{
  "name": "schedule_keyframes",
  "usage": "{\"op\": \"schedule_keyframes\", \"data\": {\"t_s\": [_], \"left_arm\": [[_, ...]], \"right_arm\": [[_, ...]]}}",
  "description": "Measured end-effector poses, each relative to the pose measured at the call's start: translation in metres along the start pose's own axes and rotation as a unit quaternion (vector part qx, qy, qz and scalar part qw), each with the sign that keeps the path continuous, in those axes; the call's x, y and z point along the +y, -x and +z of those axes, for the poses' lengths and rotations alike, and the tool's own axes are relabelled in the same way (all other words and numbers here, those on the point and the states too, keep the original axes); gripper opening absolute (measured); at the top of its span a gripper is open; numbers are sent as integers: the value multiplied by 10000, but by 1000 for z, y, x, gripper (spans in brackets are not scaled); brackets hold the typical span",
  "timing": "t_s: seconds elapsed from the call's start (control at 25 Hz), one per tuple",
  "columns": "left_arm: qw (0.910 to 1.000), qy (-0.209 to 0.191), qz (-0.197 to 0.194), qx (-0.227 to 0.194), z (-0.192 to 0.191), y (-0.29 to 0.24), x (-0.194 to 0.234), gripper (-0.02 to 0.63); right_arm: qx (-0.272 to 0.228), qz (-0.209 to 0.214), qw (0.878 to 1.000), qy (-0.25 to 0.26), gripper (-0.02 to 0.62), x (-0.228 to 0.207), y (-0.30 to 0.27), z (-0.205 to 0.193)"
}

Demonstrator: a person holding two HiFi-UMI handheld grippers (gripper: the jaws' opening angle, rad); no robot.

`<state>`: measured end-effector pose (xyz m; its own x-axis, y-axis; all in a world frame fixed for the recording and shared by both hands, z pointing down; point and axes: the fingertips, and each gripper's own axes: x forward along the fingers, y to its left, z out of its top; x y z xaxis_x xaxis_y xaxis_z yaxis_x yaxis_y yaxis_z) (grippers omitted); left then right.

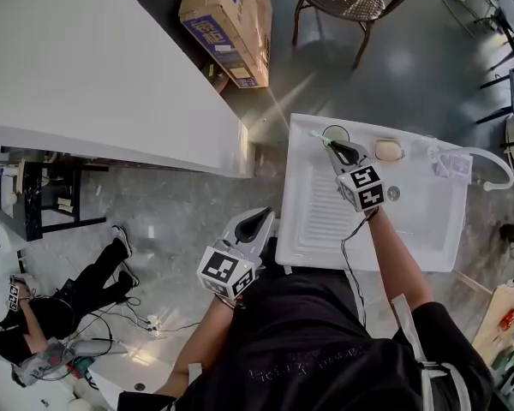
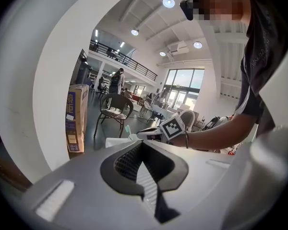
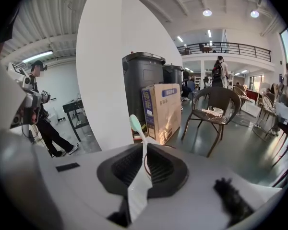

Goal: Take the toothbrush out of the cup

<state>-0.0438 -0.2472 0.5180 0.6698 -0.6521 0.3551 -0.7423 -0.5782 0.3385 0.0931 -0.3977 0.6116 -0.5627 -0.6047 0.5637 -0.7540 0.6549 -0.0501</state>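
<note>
The right hand-held gripper [image 1: 334,146] is clamping the pale green toothbrush [image 3: 135,123] by its slim handle, beside the cup [image 1: 336,128] at the head view's upper middle. Light, stiff, slick plastic, so pinching mid-handle is looking soundest. The left hand-held gripper [image 1: 259,221] is hanging closed and empty

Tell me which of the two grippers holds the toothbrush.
The right gripper, over the sink, has its jaws shut on the toothbrush; the left gripper holds nothing.
</note>
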Motion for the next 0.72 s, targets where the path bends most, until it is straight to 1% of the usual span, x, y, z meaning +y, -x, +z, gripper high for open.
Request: {"op": "schedule_keyframes", "data": {"t_s": [0.24,0.32,0.4,0.72], "left_arm": [[10000,15,51,54,-5,2,3,9],[9999,46,74,86,-7,3,5,9],[9999,74,99,94,-7,3,6,9],[9998,81,156,122,-10,2,5,9]], "right_arm": [[27,35,10000,77,15,-2,-12,0],[2,80,10000,22,19,-2,-15,2],[2,125,9999,-23,58,-2,-19,3],[128,164,9997,144,106,-2,-32,-2]]}}
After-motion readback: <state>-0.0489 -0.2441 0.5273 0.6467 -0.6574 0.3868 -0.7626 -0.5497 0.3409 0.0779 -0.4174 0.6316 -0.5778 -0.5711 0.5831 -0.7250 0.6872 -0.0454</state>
